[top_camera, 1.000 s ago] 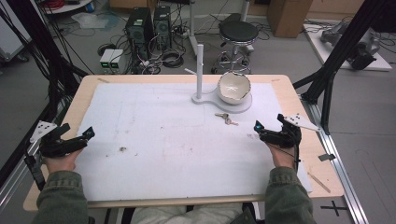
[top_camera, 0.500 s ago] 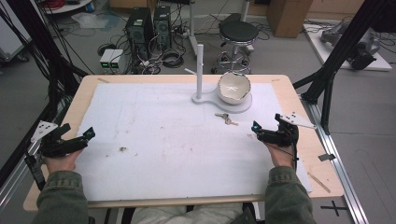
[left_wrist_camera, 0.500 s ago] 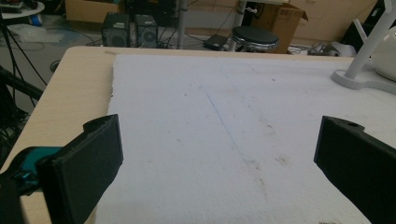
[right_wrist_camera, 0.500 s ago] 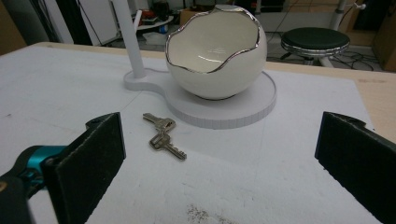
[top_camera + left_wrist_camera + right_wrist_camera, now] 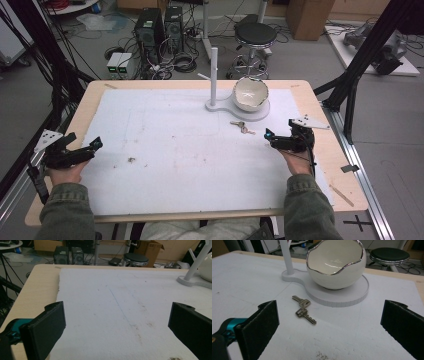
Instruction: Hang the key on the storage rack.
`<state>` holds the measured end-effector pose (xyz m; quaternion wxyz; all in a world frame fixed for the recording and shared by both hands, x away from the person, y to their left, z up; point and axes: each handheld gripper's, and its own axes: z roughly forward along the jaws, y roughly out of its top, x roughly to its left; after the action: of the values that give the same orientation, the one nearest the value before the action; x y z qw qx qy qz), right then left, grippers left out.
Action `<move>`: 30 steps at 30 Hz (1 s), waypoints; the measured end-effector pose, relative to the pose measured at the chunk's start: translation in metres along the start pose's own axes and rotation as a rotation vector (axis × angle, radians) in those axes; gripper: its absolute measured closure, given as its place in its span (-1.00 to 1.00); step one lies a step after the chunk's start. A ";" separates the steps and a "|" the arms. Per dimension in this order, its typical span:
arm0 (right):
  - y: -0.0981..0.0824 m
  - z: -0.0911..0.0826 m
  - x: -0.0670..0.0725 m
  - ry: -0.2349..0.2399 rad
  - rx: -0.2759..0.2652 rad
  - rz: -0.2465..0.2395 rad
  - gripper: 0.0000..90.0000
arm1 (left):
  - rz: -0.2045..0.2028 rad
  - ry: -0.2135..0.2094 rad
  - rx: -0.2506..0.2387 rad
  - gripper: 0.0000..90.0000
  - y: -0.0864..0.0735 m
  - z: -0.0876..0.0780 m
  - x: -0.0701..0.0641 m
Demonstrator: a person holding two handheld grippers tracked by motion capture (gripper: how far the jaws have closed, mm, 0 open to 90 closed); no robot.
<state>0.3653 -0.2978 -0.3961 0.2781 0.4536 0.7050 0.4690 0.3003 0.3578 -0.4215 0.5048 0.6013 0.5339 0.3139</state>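
Observation:
Two brass keys on a ring lie flat on the white mat, just in front of a white stand base with an upright post. A white egg-shaped bowl with a silver rim sits on the round part of that base. My right gripper is open, a short way right of the keys and pointing at them. In the right gripper view the keys lie ahead between the wide jaws of the right gripper, with the bowl behind. My left gripper is open at the mat's left edge, holding nothing.
A white mat covers most of the wooden table. A small brown stain marks the mat near the left gripper. In the left gripper view the stand base shows at far right. Computers, cables and a stool stand beyond the far edge.
My right gripper has edged left, closer to the keys, with its jaws still open. The left gripper has stayed where it was.

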 end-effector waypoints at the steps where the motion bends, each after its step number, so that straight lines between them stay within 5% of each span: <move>1: 0.001 0.002 0.000 0.002 0.009 -0.002 -0.99 | -0.001 0.001 0.001 -0.96 0.000 0.000 0.000; 15: 0.003 0.016 -0.001 0.037 0.071 -0.030 -0.99 | 0.003 0.014 0.004 -0.96 -0.001 0.001 0.000; 30: 0.029 0.041 0.008 0.075 0.172 -0.097 -0.98 | -0.006 0.011 -0.001 -0.96 -0.001 0.002 0.001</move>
<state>0.4063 -0.2693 -0.3862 0.2340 0.4234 0.7737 0.4092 0.3022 0.3577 -0.4229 0.5031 0.5979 0.5381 0.3159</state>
